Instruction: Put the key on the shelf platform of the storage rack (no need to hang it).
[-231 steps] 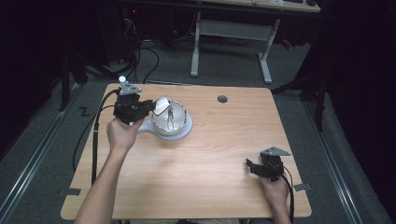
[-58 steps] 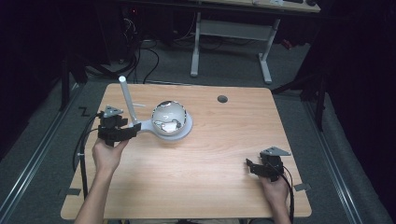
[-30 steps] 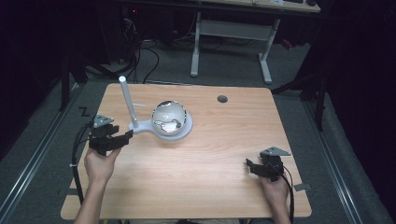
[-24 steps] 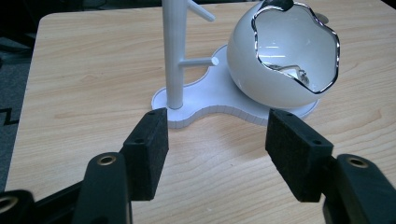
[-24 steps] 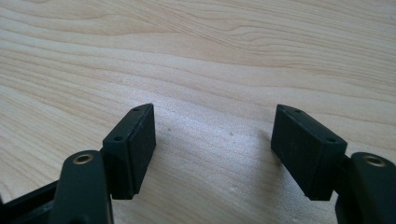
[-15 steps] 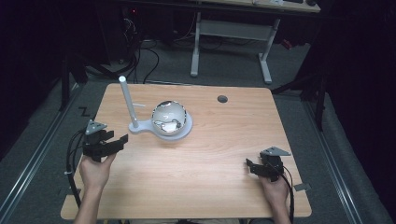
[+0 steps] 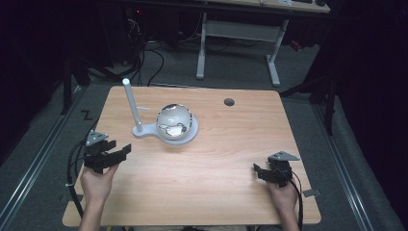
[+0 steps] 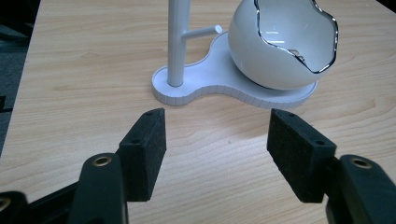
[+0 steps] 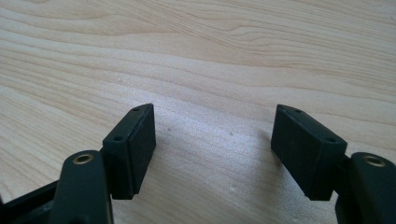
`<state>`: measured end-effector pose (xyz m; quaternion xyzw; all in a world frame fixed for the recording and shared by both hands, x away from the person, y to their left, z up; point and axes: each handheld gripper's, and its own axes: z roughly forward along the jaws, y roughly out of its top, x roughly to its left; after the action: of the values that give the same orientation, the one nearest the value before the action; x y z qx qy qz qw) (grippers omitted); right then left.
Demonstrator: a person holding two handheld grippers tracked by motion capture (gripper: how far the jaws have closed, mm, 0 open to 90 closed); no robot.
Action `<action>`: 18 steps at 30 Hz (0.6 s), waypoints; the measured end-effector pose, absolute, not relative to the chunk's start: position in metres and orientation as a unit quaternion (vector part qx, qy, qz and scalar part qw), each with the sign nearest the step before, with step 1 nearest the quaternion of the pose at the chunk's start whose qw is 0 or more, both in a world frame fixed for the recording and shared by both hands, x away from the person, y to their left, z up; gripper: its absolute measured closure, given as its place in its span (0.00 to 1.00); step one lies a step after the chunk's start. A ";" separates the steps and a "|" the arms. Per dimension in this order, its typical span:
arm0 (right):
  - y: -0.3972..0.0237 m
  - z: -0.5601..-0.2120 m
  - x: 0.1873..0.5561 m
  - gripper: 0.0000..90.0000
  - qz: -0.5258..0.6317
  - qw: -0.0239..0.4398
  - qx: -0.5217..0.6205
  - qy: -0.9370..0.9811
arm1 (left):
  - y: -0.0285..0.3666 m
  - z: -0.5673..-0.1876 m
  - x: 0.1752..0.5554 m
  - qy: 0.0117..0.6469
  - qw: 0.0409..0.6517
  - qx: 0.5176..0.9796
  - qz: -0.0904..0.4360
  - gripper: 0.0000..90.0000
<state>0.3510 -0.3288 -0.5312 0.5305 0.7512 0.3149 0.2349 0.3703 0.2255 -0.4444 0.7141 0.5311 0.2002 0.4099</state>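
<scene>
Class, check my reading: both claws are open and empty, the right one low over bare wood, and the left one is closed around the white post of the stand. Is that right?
Not quite. The left claw is not closed around the white post; it is open and empty, short of the stand, with bare table between them, as the left gripper view shows. The rest holds: the right claw is open and empty over bare wood.

No readable text, label, brand, number or sign on anything in view.
</scene>
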 end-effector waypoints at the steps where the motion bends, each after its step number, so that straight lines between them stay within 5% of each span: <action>1: -0.329 -0.531 0.351 0.35 0.315 0.235 0.531 0.751 | 0.225 -0.445 0.370 0.532 0.409 0.714 0.199 0.42; 18: -0.328 -0.531 0.350 0.35 0.315 0.236 0.531 0.750 | 0.218 -0.469 0.365 0.532 0.408 0.720 0.175 0.41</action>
<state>0.3505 -0.3283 -0.5312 0.5312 0.7505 0.3146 0.2358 0.3646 0.2182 -0.4685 0.7205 0.5324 0.1751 0.4083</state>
